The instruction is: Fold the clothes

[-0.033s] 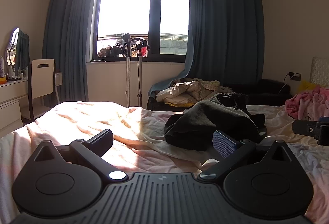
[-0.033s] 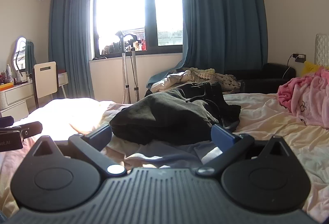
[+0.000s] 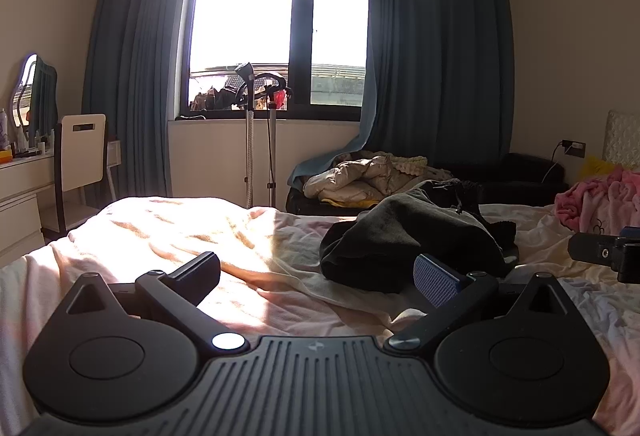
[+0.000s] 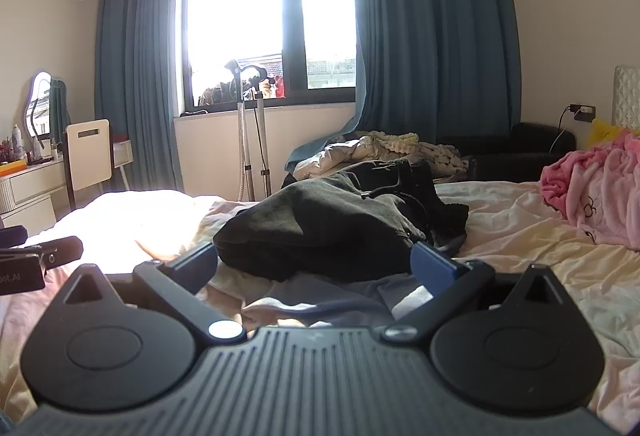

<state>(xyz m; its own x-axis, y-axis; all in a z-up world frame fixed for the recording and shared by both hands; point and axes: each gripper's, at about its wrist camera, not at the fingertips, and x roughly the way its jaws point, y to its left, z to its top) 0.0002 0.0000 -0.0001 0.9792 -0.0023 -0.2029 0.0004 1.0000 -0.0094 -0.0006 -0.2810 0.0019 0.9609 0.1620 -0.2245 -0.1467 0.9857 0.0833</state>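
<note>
From where I stand, a crumpled dark charcoal fleece garment [image 4: 320, 232] lies in a loose heap on the wide bed with its pale pink rumpled sheet [image 3: 168, 232], a little toward the pillow side, with black drawcords trailing over its top. It is bunched, not flat, and no neat fold shows in it. The left gripper [image 3: 316, 272] hovers low over the sheet, its jaws spread wide with nothing between them, the heap lying just ahead and to its right. The right gripper [image 4: 314, 260] faces the heap more squarely, its jaws likewise spread and empty, the blue-padded fingers [image 4: 434, 260] near the cloth's front edge (whether touching it, I cannot tell). The garment looks thick, soft and limp, light enough for one pinch but sure to sag and drag on the sheet; I would judge an outer hem or a waistband edge the best hold, one corner to each gripper, well clear of the cords. A crumpled pink plush fabric with a small black drawn figure [image 4: 596, 191] lies apart at the headboard end. As for writing, the only legible bit is on the left gripper's body seen in the right wrist view, ending in "ot.AI"; the rest is cut off.
</note>
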